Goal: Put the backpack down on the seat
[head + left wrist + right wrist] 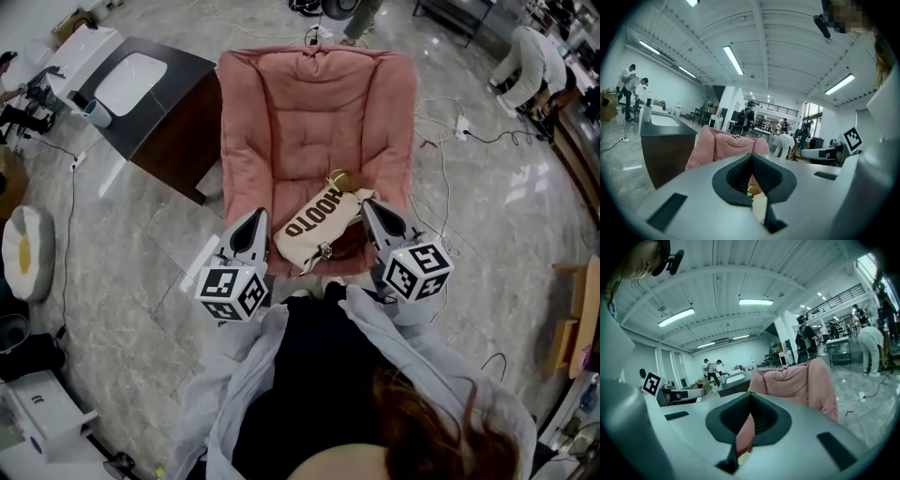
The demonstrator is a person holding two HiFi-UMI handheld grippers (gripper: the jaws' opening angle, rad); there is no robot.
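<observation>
A beige backpack [314, 228] with dark lettering lies on its side at the front of the pink armchair's seat [309, 122]. My left gripper [255, 220] hovers just left of it, shut, with a small gap to the bag. At the bag's right end, near its upper corner, my right gripper [368, 208] is shut too; whether it touches the bag I cannot tell. In the left gripper view the left gripper [752, 157] points up at the chair's back [722, 145], pads together with nothing visible between them. The right gripper [750, 397] looks the same before the chair [797, 380].
A dark table [159, 122] with a white basin stands left of the chair. Cables and a power strip [459, 127] lie on the marble floor to the right. A person [534, 56] bends over at the far right. A wooden frame [577, 319] sits at the right edge.
</observation>
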